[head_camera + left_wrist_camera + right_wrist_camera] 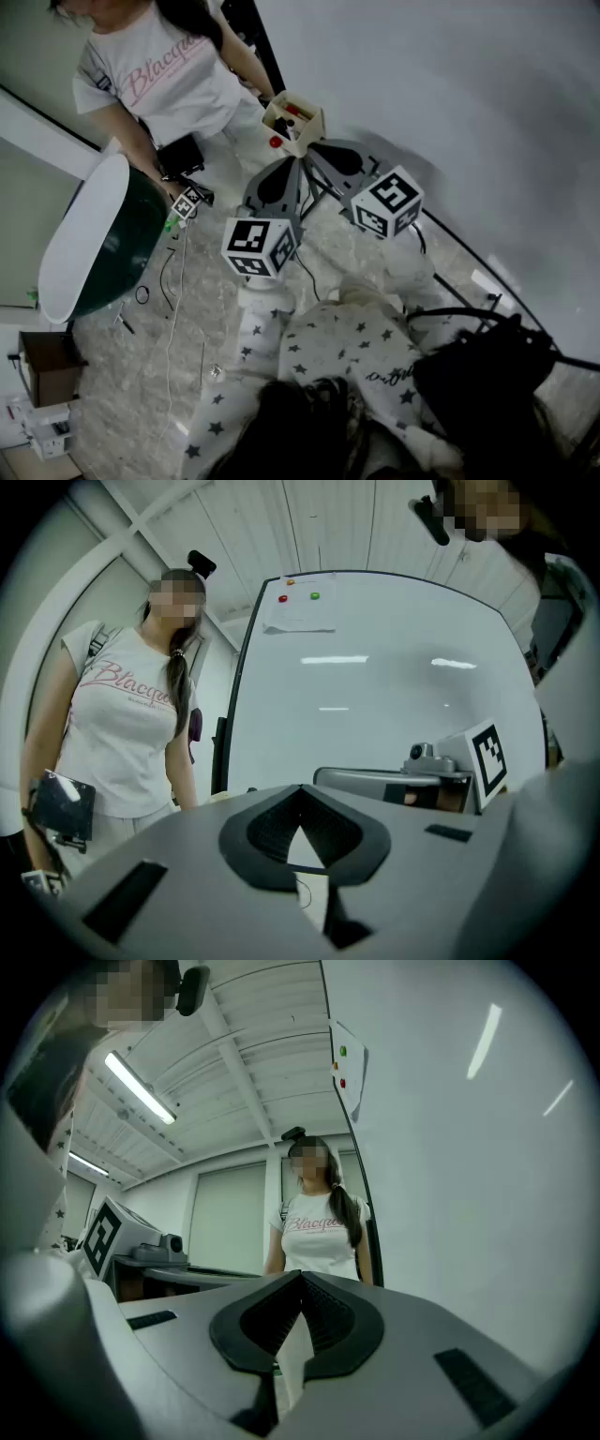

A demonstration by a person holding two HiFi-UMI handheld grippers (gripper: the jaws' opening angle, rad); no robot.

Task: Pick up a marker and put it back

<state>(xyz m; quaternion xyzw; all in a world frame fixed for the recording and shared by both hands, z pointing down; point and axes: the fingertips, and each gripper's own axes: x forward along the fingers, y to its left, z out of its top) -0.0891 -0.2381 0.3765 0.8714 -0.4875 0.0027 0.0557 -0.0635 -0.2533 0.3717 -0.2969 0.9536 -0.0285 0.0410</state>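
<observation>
both pressed shut on nothing at left gripper (294,165) and right gripper (320,149); risks shoving the marker box (309,127) unless opened first.

- Floor (141,394): pale speckled stone, seen from steeply above.
- Thin cables (165,272): lying loose on the floor, just beside a green, white-rimmed tub (112,248).
- Brown cardboard box (45,367): open, standing at the floor's left edge.

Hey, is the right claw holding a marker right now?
No, the right claw has its jaws closed together with nothing between them.
</observation>
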